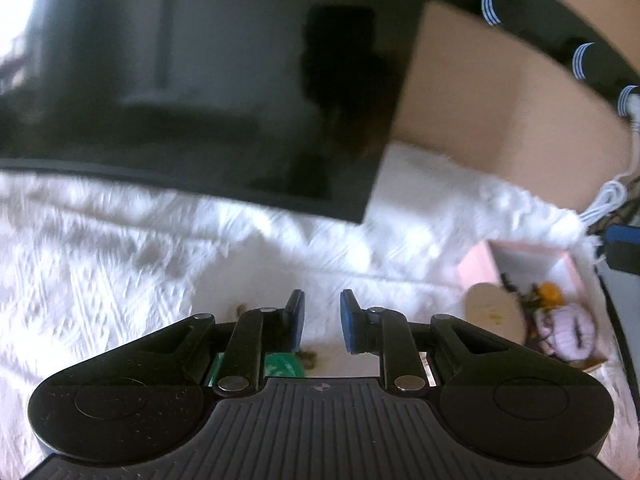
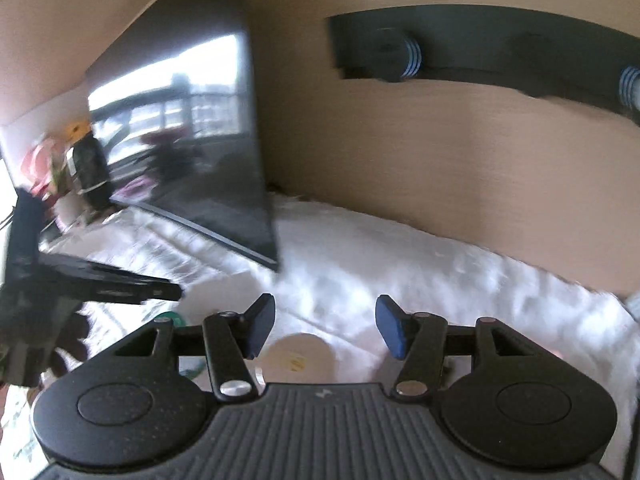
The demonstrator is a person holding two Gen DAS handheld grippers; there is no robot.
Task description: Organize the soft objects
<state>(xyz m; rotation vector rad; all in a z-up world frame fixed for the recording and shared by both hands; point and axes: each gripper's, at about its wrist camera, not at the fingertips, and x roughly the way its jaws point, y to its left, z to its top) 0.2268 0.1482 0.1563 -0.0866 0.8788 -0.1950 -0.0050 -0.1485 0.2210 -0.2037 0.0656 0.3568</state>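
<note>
Left wrist view
- Left claw [image 1: 322,320]: two blue-padded fingers with a narrow gap between them, holding nothing; both frames are blurred.
- Surface: one white fluffy cover [image 1: 120,248] spreads over the tabletop under and ahead of the claw.
- Screen: one large dark screen [image 1: 200,80] stands at the back on the cover and fills the upper left.
- Box: one pink box [image 1: 476,264], open at the top, sits to the right of the claw on the cover.
- Box contents: one pale pink soft toy [image 1: 568,328], one round beige disc [image 1: 494,314] and one small orange thing [image 1: 550,292] lie inside, close together; dark bits between them are too blurred to name.
- Wall: a tan wall [image 1: 500,120] carries one dark rack [image 1: 540,24] with three striped pegs in sight.
- Cord: one white cord [image 1: 608,200] hangs at the right edge.
- Green item: one green piece [image 1: 282,366] shows just below the left finger, mostly hidden.

Right wrist view
- Right claw [image 2: 326,330]: fingers spread wide, nothing between them.
- Disc: the same beige disc [image 2: 300,356] lies just under the gap.
- Other claw: the left one [image 2: 120,284] reaches in from the left edge, side-on.
- Screen: the dark screen [image 2: 200,140] reflects windows.
- Rack: the dark rack [image 2: 500,48] shows two striped pegs here.
- Far left: pink and yellow things beside a dark bottle-like shape, too blurred to tell.
</note>
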